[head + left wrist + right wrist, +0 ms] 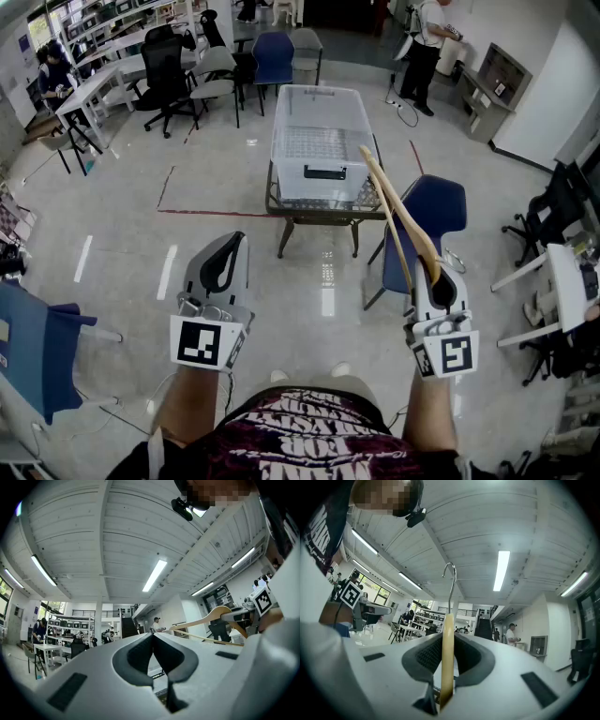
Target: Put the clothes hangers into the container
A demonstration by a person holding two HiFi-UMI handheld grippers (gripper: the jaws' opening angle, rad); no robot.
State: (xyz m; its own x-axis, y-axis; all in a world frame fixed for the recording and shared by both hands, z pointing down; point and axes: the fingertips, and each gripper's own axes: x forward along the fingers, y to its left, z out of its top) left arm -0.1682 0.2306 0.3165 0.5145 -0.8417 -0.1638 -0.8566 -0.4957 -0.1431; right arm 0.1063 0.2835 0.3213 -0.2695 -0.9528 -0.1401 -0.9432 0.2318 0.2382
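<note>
One wooden hanger tight in R gripper; L gripper jaws together, empty.

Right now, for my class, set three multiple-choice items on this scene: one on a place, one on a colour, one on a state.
1. Where does the container stand?
A on the floor
B on a small table
C on a chair

2. What colour is the chair beside that table?
A blue
B red
C white

3. What does the right gripper hold?
A nothing
B a wooden hanger
C a cloth

Answers:
1 B, the container sits on the table top.
2 A, its seat and back are blue.
3 B, the jaws are shut on the hanger, while the left gripper is shut and empty.
</note>
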